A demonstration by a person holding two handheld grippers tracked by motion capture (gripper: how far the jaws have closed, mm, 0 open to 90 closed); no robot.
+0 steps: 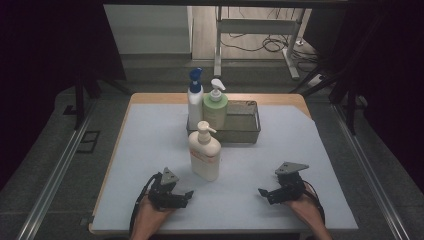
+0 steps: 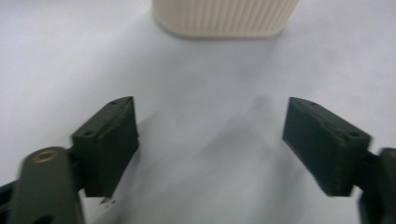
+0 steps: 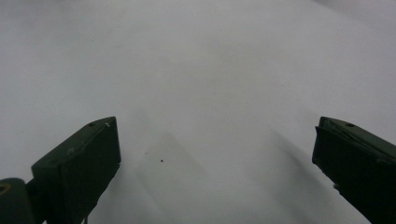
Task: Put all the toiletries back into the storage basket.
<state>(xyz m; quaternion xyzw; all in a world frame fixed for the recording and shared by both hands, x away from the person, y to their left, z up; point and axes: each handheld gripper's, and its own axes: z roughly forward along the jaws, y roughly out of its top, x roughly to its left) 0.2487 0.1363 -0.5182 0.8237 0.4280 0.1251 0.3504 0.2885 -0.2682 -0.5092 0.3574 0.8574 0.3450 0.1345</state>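
Note:
A cream pump bottle (image 1: 205, 154) stands upright on the pale table cover (image 1: 150, 140), in front of a wire basket (image 1: 245, 125). Its ribbed base (image 2: 225, 17) sits at the top of the left gripper view. My left gripper (image 1: 189, 194) rests low at the near left, its jaws wide apart with nothing between them (image 2: 210, 140), pointing toward the bottle and short of it. My right gripper (image 1: 262, 193) lies at the near right, open over bare cover (image 3: 217, 158). A white bottle with a blue pump (image 1: 195, 97) and a green bottle with a white pump (image 1: 215, 106) stand in the basket's left end.
The right part of the basket holds nothing. The table's wooden edge (image 1: 215, 98) runs behind the basket. Metal rails (image 1: 55, 170) flank the table on both sides. A desk frame and cables (image 1: 270, 40) stand on the floor beyond.

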